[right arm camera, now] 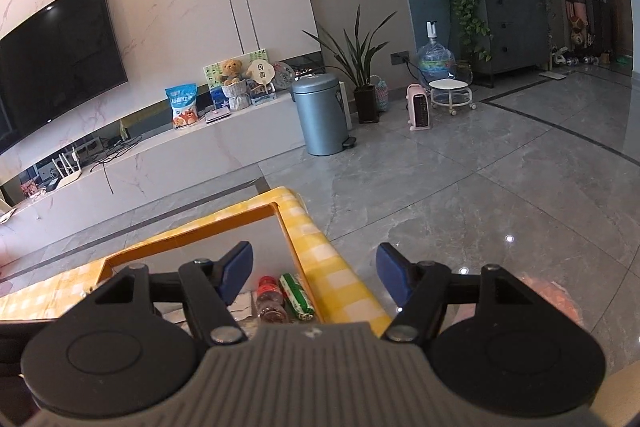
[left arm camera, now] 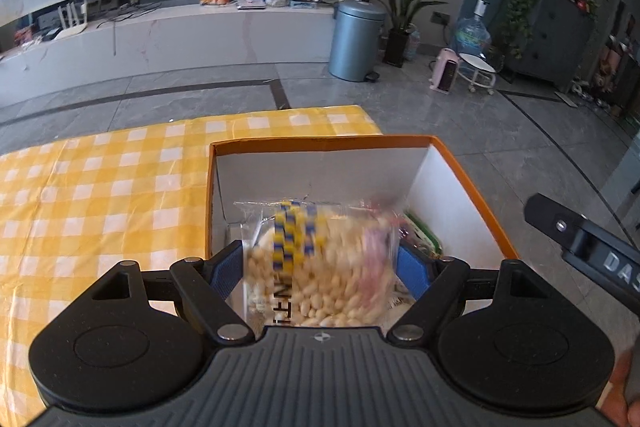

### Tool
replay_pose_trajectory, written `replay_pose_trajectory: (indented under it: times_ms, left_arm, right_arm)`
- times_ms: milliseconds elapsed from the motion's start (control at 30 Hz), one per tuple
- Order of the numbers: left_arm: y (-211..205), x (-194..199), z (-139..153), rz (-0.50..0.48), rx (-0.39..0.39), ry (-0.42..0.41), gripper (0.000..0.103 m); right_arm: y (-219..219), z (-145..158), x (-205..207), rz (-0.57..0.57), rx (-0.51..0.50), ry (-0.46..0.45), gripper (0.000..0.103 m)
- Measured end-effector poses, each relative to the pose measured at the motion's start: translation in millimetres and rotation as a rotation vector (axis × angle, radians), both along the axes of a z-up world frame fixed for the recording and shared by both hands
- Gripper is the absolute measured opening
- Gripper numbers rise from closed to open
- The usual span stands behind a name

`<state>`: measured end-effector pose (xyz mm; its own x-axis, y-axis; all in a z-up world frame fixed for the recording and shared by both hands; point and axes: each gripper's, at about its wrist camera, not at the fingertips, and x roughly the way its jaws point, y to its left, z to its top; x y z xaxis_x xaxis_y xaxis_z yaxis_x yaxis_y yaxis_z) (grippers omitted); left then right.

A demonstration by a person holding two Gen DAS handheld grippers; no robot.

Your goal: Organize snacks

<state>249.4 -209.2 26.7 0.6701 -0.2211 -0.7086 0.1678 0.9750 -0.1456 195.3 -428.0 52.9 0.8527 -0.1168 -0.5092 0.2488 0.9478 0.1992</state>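
— Over the box [left arm camera: 460, 183], what's the left tool [left arm camera: 320, 269] got?
— A clear bag of peanuts [left arm camera: 324, 267], clamped between its blue pads, hanging above the box's open top.
— And the right tool [right arm camera: 316, 277]?
— Spread wide, gripping nothing, at the box's right edge.
— Anything inside?
— A red bottle [right arm camera: 270, 301] and a green pack [right arm camera: 297, 293], side by side. The box sits on the yellow-checked surface [left arm camera: 100, 187].

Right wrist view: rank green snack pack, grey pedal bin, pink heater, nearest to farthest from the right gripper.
From the right gripper:
1. Green snack pack, in the orange box just below the jaws.
2. Grey pedal bin, on the floor by the TV bench.
3. Pink heater, farther right, toward the wall.
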Motion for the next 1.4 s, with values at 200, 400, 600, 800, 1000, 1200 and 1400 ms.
replay_pose_trajectory:
  times_ms: [200, 400, 600, 800, 1000, 1200, 1400]
  left_arm:
    - [4, -1, 1, 0.002, -0.004, 0.011, 0.094]
    - [10, -6, 17, 0.001, 0.003, -0.014, 0.095]
    - [16, -12, 40, -0.163, 0.053, -0.046, 0.096]
    - [12, -7, 34, -0.284, -0.035, -0.014, 0.098]
    - [31, -6, 16, -0.245, -0.205, -0.122, 0.103]
    - [27, -11, 19, -0.196, -0.101, -0.184, 0.103]
    - [21, -42, 30, -0.181, 0.059, -0.324, 0.103]
  right_arm:
    - [-1, -1, 0, 0.001, -0.004, 0.01, 0.067]
    - [-1, -1, -1, -0.006, -0.004, 0.022, 0.067]
    - [-1, 0, -4, -0.007, -0.008, 0.016, 0.067]
    - [7, -2, -2, 0.013, -0.014, 0.031, 0.067]
    - [7, -2, -1, 0.024, -0.011, 0.037, 0.067]
    - [6, -1, 1, 0.025, -0.014, 0.044, 0.067]
    - [14, -1, 3, 0.037, -0.024, 0.067, 0.069]
